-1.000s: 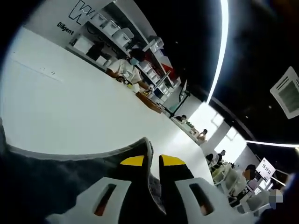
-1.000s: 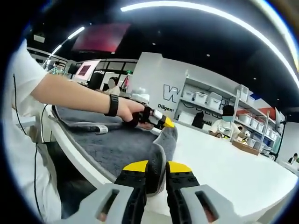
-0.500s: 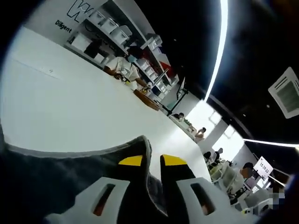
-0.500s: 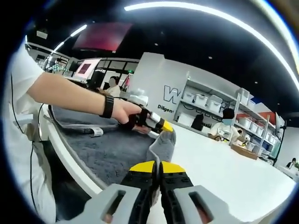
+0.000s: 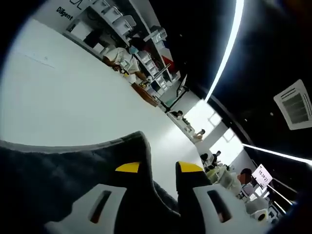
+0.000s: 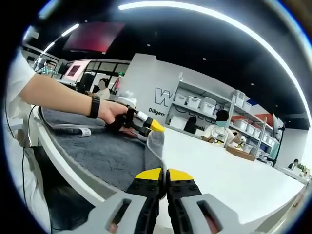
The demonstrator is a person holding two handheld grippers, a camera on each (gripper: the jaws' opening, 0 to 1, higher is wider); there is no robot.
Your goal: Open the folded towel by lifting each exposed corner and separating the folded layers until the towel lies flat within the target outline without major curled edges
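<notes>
— Along the bottom of the left gripper view, what do you make out?

— Dark grey towel (image 5: pixel 53 170) draped over the near edge of the white table (image 5: pixel 63 92). The left hand-held gripper (image 5: pixel 153 168) has its jaws spread, with a raised fold of cloth between them; I cannot tell whether they are biting it.

— And the right gripper view?

— The right hand-held gripper (image 6: pixel 160 174) has its yellow tips pressed together on the towel's (image 6: pixel 105 153) edge, which stands up in a ridge. Beyond it, the other hand-held gripper sits at a far corner, with a white tag (image 6: pixel 84 131) nearby.

— How will it handle?

— Soft, limp and thick, I'd judge; it will sag and curl. Best pinched right at the corners, one layer only.
</notes>
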